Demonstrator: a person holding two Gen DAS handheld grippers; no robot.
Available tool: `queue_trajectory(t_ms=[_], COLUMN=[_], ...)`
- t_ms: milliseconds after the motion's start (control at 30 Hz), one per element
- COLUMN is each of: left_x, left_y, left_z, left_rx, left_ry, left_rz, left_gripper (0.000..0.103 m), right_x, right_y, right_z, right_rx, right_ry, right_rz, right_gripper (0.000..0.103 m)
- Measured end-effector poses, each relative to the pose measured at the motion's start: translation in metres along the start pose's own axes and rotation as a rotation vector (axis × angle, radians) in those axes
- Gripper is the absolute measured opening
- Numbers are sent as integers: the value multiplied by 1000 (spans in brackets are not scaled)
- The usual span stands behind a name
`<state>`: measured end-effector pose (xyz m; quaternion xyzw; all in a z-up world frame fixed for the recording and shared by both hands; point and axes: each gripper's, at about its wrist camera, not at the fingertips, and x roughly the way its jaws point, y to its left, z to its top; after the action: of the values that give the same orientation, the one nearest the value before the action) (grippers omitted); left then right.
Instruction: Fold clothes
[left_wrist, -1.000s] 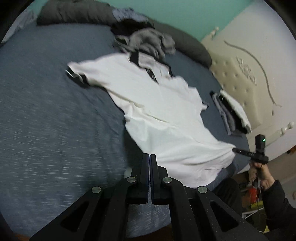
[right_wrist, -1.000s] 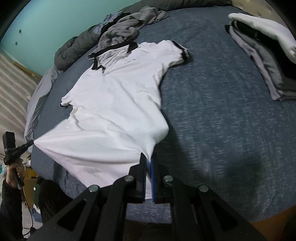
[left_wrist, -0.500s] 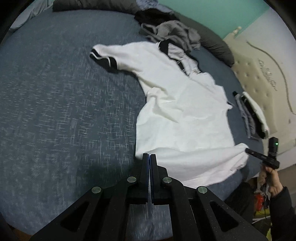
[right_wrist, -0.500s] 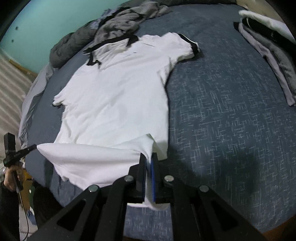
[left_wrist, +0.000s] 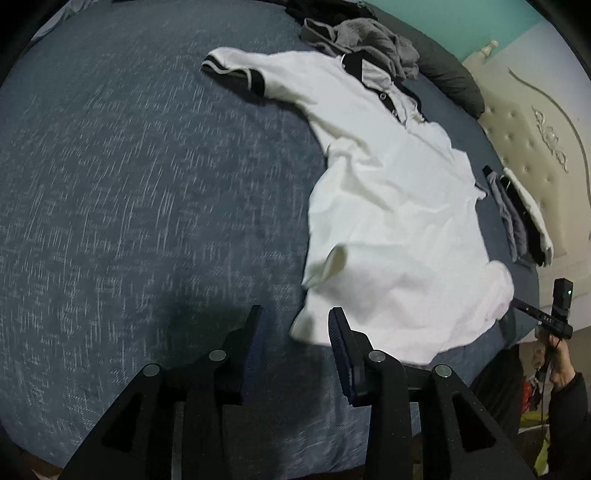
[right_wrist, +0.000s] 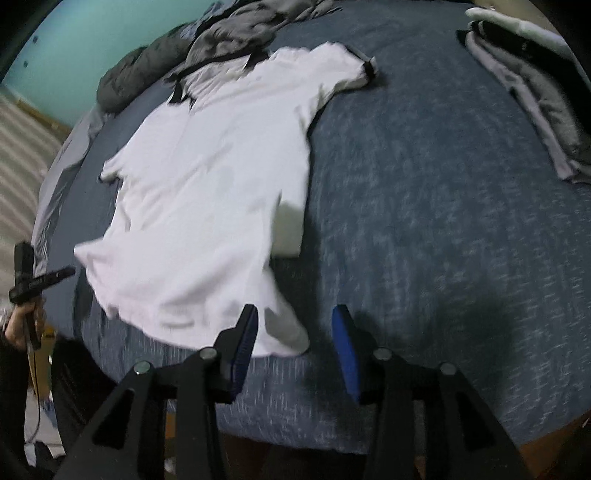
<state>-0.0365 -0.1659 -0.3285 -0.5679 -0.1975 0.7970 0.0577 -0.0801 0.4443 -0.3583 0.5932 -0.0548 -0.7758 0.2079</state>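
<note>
A white polo shirt (left_wrist: 391, 206) with black collar and black sleeve bands lies spread flat on the blue bedspread (left_wrist: 147, 192), front side up. My left gripper (left_wrist: 293, 325) is open just short of the hem's left corner, nothing between its fingers. In the right wrist view the same shirt (right_wrist: 221, 177) lies with its hem toward me. My right gripper (right_wrist: 293, 325) is open too, with the hem's right corner lying on the bed between and just beyond its fingers. Each gripper shows small at the edge of the other's view.
A pile of grey and dark clothes (left_wrist: 369, 37) sits beyond the collar. A stack of folded garments (right_wrist: 543, 88) lies at the bed's right side by the cream headboard (left_wrist: 535, 140). The bed edge is close below both grippers. Wide bare bedspread lies left and right of the shirt.
Both grippers were shut on the shirt's hem corners; they have opened and let the hem drop flat onto the bed. The shirt now lies farther up the bed.
</note>
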Motion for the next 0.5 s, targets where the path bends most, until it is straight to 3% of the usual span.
queue_trajectory(t_ms=[233, 367, 433, 500], left_x=[18, 29, 33, 35], left_y=[-12, -17, -17, -18], left_z=[-4, -2, -1, -1], left_rx=[67, 85, 87, 96], left_ry=[28, 37, 40, 39], left_rz=[7, 4, 1, 1], left_gripper=[38, 38, 38, 29], right_x=[15, 18, 18, 16], right_y=[9, 14, 16, 16], right_z=[-1, 2, 2, 3], right_rx=[-9, -35, -53, -60], right_ry=[14, 20, 19, 16], right_rz=[29, 33, 21, 25], right_gripper=[40, 16, 11, 8])
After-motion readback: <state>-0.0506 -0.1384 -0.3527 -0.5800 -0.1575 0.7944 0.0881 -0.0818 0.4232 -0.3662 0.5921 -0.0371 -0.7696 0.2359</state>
